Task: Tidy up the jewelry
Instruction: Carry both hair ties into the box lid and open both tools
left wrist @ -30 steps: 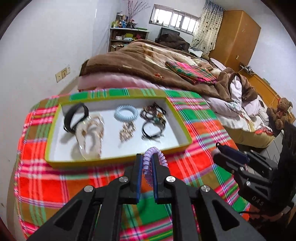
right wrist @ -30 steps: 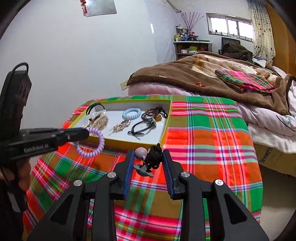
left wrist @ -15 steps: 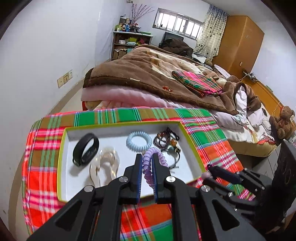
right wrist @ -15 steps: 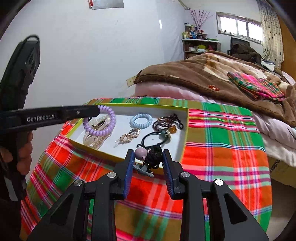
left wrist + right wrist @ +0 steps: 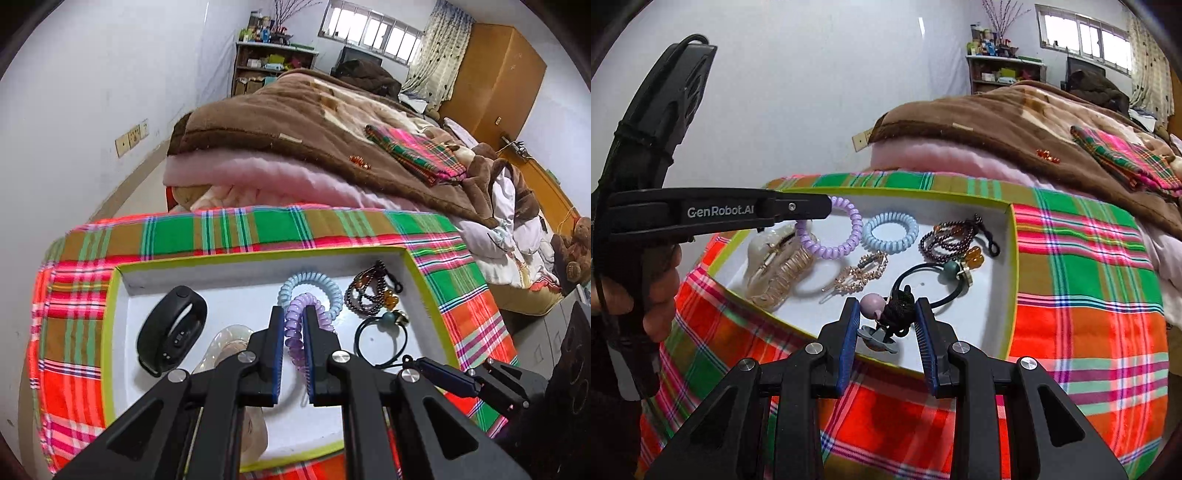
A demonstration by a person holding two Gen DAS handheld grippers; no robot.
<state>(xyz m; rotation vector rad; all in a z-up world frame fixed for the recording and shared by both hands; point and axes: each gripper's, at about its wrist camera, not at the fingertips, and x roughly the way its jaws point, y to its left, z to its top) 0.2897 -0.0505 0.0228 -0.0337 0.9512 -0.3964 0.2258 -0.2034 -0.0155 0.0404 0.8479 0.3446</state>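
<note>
A white tray (image 5: pixel 1004 295) with a yellow-green rim sits on a surface covered by a plaid cloth (image 5: pixel 1082 295), and everything else is placed against it. The left hand-held gripper (image 5: pixel 294 332) is closed tight on a purple coil hair tie (image 5: pixel 295 328), holding it over the tray's middle, above a pale blue coil tie (image 5: pixel 890 232) lying inside. The right hand-held gripper (image 5: pixel 886 321) hangs over the tray's near rim, its jaws partly closed on a black knotted hair tie (image 5: pixel 899 310) with a mauve bead (a grey-blue piece dangles beneath it). Inside the tray also lie a black wristband (image 5: pixel 171 328) at the left, a clear claw clip (image 5: pixel 775 266), a gold hairpin (image 5: pixel 857 275), a dark bead bracelet (image 5: pixel 945 236) and a black elastic with beads (image 5: pixel 945 280).
</note>
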